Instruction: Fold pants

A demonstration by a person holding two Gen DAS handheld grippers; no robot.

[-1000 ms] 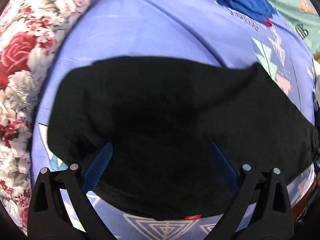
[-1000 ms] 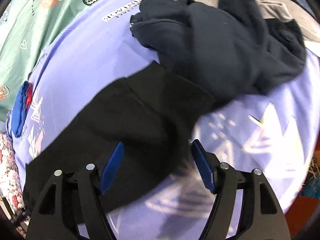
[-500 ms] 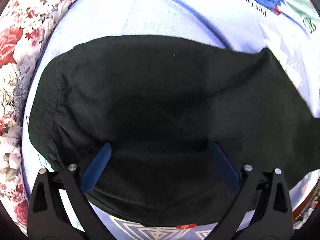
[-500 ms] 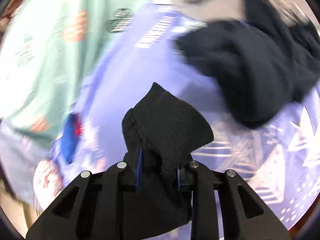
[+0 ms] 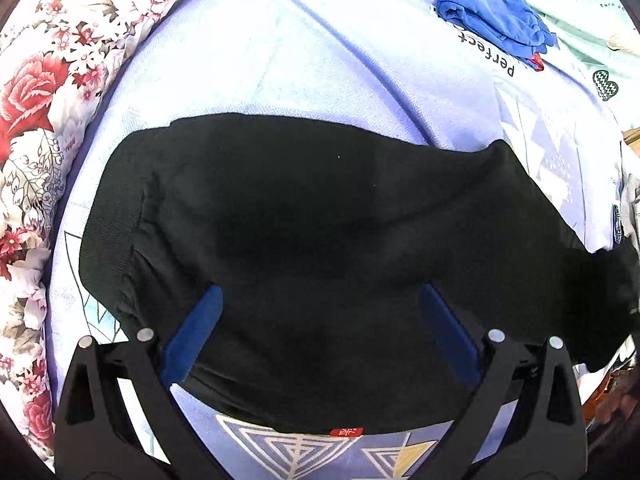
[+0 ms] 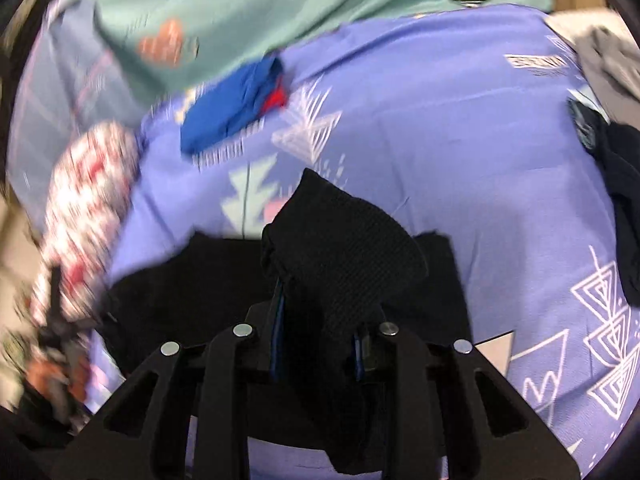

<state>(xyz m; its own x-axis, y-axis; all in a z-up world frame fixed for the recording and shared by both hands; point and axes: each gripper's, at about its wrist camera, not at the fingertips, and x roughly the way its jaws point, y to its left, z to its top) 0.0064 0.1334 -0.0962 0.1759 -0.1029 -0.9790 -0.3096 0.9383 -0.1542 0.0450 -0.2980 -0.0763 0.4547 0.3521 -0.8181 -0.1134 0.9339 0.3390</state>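
Black pants (image 5: 320, 240) lie spread on a lilac patterned bedsheet (image 5: 320, 60), waistband end at the left. My left gripper (image 5: 320, 332) is open, hovering over the near part of the pants, blue pads apart. My right gripper (image 6: 318, 344) is shut on the ribbed cuff end of the pants (image 6: 344, 248) and holds it lifted above the rest of the black cloth (image 6: 200, 280) on the sheet (image 6: 480, 140).
A folded blue garment (image 5: 492, 8) (image 6: 232, 108) lies at the far side. A floral quilt (image 5: 36, 120) (image 6: 84, 208) borders the left. A dark navy garment pile (image 6: 624, 208) and grey clothes (image 6: 608, 56) lie at the right. A green sheet (image 6: 240, 8) lies behind.
My right gripper closed on the pants' cuff end, lifted it and swung it left across the bed. The left gripper stayed open over the pants and drew back slightly.
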